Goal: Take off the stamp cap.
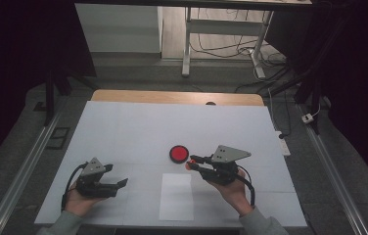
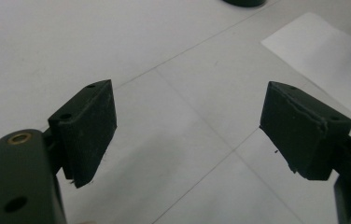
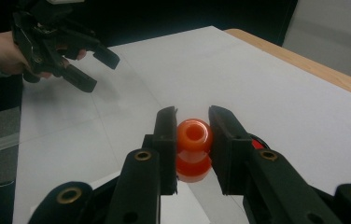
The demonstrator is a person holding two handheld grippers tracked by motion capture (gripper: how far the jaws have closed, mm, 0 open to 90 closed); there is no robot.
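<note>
An orange glossy spool-like piece (image 3: pixel 193 135) with a hole in its top sits between the pads of my right gripper (image 3: pixel 193 113), which is shut on it. From above, that gripper (image 1: pixel 190 163) holds the orange piece (image 1: pixel 188 165) just right of a red round disc (image 1: pixel 178 153) lying on the white table. A sliver of the red disc (image 3: pixel 256 142) shows behind the right jaw. My left gripper (image 1: pixel 118 175) is at the table's near left, open and holding nothing. Its own camera shows the left gripper (image 2: pixel 187 121) with its jaws wide apart over bare table.
A white sheet of paper (image 1: pixel 176 196) lies at the near middle of the table (image 1: pixel 123 127), also seen as the sheet (image 2: pixel 323 51) past the left jaws. A wooden edge (image 1: pixel 177 97) runs along the far side. A desk frame and cables stand on the floor beyond.
</note>
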